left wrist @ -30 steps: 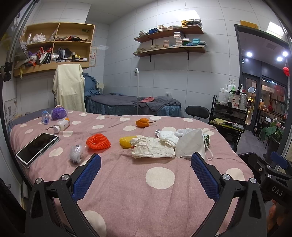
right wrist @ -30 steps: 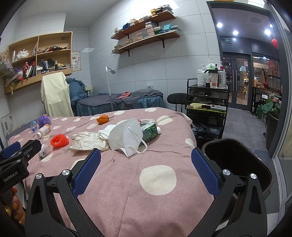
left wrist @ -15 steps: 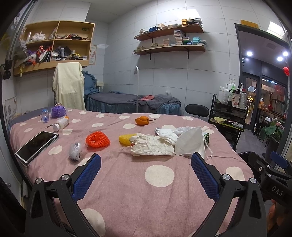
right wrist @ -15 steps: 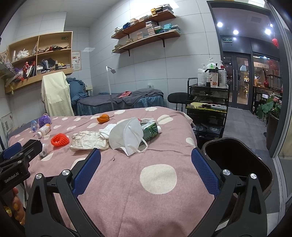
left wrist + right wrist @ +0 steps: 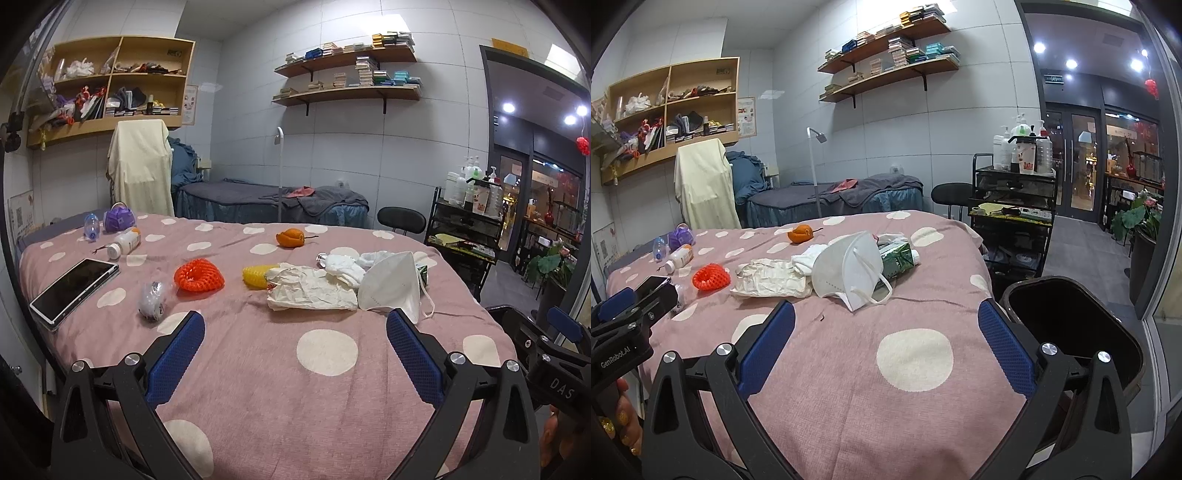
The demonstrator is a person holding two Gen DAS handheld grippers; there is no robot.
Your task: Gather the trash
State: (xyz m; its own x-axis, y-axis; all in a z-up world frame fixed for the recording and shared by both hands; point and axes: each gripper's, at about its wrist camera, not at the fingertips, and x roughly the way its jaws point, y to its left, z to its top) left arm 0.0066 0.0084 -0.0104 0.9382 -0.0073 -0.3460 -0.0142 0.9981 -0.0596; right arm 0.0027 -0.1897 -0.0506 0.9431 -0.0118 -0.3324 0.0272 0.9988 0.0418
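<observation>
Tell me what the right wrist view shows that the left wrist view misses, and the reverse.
Only the right wrist view shows the black trash bin beside the bed and most of the green carton behind the white face mask. Only the left wrist view shows the whole tablet and the yellow net. Both share the crumpled paper, the orange foam net, the orange fruit, and an open, empty claw: left claw, right claw.
</observation>
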